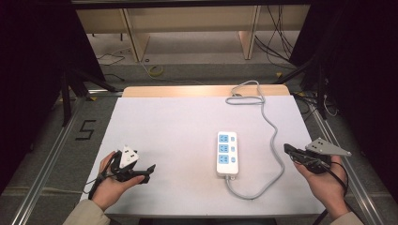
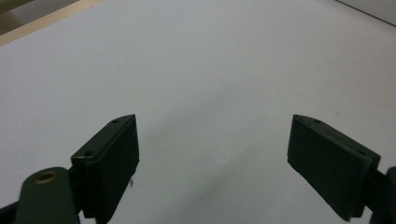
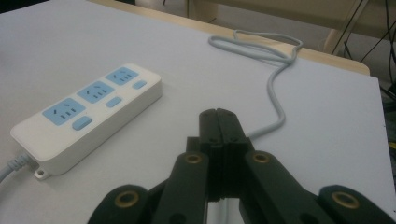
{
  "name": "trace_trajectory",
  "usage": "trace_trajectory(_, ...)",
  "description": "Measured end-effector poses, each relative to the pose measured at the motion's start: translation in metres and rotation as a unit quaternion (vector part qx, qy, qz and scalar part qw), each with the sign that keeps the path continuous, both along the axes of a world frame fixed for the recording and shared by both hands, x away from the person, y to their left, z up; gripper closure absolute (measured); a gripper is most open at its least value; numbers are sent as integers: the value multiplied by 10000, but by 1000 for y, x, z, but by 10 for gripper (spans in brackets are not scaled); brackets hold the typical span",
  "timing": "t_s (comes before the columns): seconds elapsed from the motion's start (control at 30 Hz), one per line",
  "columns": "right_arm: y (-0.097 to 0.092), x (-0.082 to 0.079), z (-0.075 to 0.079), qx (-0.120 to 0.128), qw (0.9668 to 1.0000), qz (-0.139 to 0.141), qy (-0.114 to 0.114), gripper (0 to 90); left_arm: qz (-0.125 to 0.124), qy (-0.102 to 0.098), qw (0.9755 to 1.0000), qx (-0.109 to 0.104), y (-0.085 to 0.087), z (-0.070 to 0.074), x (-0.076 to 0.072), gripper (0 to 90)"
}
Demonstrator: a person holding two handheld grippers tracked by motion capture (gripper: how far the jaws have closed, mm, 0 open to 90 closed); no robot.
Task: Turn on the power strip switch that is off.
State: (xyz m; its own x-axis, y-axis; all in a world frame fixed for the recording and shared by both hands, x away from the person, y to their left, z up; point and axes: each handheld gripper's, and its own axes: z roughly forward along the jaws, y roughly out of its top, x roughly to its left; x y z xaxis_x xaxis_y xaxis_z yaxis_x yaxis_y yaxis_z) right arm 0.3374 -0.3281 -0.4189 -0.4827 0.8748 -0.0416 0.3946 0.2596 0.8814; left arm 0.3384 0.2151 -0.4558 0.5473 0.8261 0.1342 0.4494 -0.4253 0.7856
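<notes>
A white power strip (image 1: 227, 153) with blue sockets lies a little right of the middle of the white table (image 1: 178, 126). Its grey cord (image 1: 271, 136) loops out from the near end and runs up to the far edge. My right gripper (image 1: 287, 149) rests at the table's right edge, close to the cord, its jaws pressed together with nothing between them. In the right gripper view the right gripper (image 3: 219, 114) points past the power strip (image 3: 88, 114) towards the cord (image 3: 275, 93). My left gripper (image 1: 151, 168) lies low at the near left, open and empty. The left gripper (image 2: 212, 140) faces bare white tabletop.
A wooden strip (image 1: 187, 90) borders the table's far edge. Beyond it stand wooden furniture legs (image 1: 133, 35) and loose cables (image 1: 277, 37) on the floor. Metal rails (image 1: 42, 173) run along both sides of the table, and a "5" marking (image 1: 86, 130) sits on the floor at left.
</notes>
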Motion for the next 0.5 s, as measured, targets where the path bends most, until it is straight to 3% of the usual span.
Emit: trace_trajectory(0.5,7,4,4,-9,9997,124,187,900,-25,7,10000,48,-2,0,1,164)
